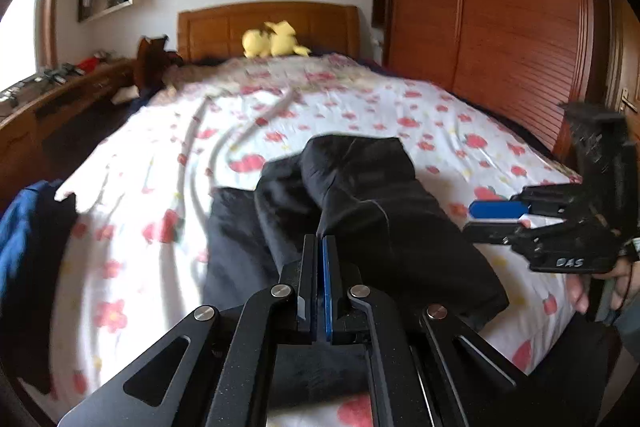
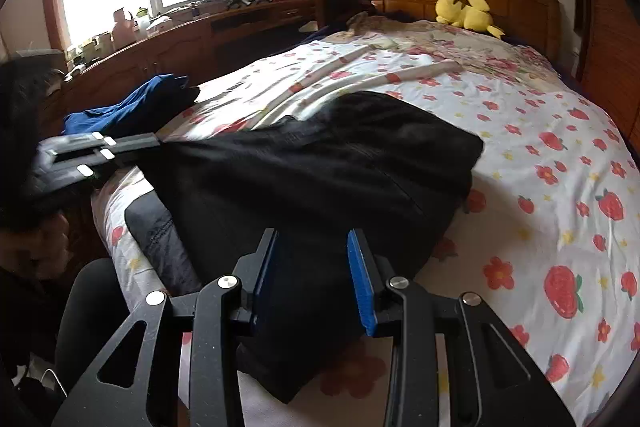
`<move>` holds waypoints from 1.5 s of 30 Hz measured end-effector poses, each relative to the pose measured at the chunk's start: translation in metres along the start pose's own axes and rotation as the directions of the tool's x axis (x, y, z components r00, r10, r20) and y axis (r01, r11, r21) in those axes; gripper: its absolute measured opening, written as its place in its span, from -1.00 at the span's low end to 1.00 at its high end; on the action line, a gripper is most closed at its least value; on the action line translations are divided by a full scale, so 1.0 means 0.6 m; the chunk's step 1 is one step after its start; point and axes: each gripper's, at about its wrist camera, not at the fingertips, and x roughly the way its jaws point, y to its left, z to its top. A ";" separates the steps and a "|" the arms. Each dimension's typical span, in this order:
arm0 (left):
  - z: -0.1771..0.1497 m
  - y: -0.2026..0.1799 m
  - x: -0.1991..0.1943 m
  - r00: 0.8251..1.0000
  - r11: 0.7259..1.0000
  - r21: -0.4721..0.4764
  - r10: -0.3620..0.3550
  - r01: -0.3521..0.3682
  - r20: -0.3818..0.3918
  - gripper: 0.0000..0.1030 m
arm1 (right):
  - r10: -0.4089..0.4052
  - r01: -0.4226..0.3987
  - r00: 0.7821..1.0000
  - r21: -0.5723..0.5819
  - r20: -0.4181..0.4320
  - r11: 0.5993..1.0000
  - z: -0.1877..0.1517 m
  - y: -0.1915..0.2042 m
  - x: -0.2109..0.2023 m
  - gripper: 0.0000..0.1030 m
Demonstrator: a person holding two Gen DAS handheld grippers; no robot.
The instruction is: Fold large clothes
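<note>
A large black garment (image 1: 360, 195) lies bunched on the flowered bedsheet (image 1: 360, 107) near the bed's foot. My left gripper (image 1: 320, 239) is shut on an edge of it and pulls the cloth taut; it shows at the left of the right wrist view (image 2: 154, 143). The garment (image 2: 320, 163) spreads across the bed's near corner there. My right gripper (image 2: 312, 239) is open and empty, its jaws just above the garment's near part. In the left wrist view it (image 1: 476, 217) hovers open at the right, beside the cloth.
A blue garment (image 2: 120, 103) lies at the bed's left edge. A yellow plush toy (image 1: 272, 41) sits by the headboard. A wooden wardrobe (image 1: 500, 7) stands right of the bed and a cluttered wooden counter (image 2: 180, 35) under the window left of it.
</note>
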 end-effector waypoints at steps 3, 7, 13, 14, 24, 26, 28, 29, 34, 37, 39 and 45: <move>-0.014 0.035 -0.036 0.999 0.999 -0.021 0.037 -0.037 0.004 -0.96 | 0.044 -0.044 0.999 -0.012 0.006 0.999 0.009 0.022 0.006 -0.30; -0.054 0.090 -0.040 0.994 0.993 -0.064 0.094 -0.097 -0.054 -0.96 | 0.114 -0.114 0.993 -0.053 -0.007 0.992 0.015 0.069 0.027 -0.30; -0.087 0.110 -0.007 0.989 0.989 -0.100 0.097 -0.108 -0.109 -0.96 | 0.076 -0.081 0.996 -0.120 -0.046 0.989 -0.002 0.095 0.062 -0.30; -0.089 0.111 0.000 0.988 0.989 -0.100 0.098 -0.110 -0.115 -0.96 | 0.067 -0.073 0.996 -0.108 -0.060 0.992 -0.007 0.087 0.069 -0.30; -0.109 0.113 0.050 0.981 0.989 -0.102 0.091 -0.109 -0.169 -0.96 | 0.021 -0.027 0.994 -0.059 -0.104 0.998 0.001 0.026 0.107 -0.27; -0.109 0.111 0.043 0.982 0.989 -0.103 0.088 -0.106 -0.166 -0.96 | -0.004 0.000 0.995 -0.040 -0.104 0.999 0.020 0.004 0.120 -0.25; -0.110 0.110 0.037 0.983 0.989 -0.102 0.086 -0.103 -0.164 -0.96 | -0.001 0.000 0.994 -0.009 -0.107 1.000 0.041 -0.026 0.141 -0.24; -0.111 0.110 0.037 0.983 0.990 -0.102 0.084 -0.101 -0.163 -0.96 | -0.016 0.016 0.994 -0.005 -0.109 1.000 0.052 -0.038 0.153 -0.18; -0.117 0.116 0.041 0.984 0.991 -0.104 0.072 -0.089 -0.161 -0.96 | -0.083 0.092 0.986 0.050 -0.147 0.995 0.100 -0.101 0.225 -0.02; -0.119 0.117 0.041 0.985 0.991 -0.104 0.066 -0.084 -0.160 -0.96 | -0.076 0.095 0.981 0.101 -0.176 0.990 0.117 -0.138 0.270 0.39; -0.119 0.117 0.041 0.985 0.991 -0.101 0.065 -0.082 -0.160 -0.96 | -0.039 0.071 0.980 0.159 -0.195 0.985 0.125 -0.163 0.295 0.58; -0.119 0.117 0.042 0.984 0.991 -0.106 0.060 -0.078 -0.165 -0.96 | 0.076 -0.012 0.972 0.276 -0.222 0.961 0.144 -0.201 0.354 0.58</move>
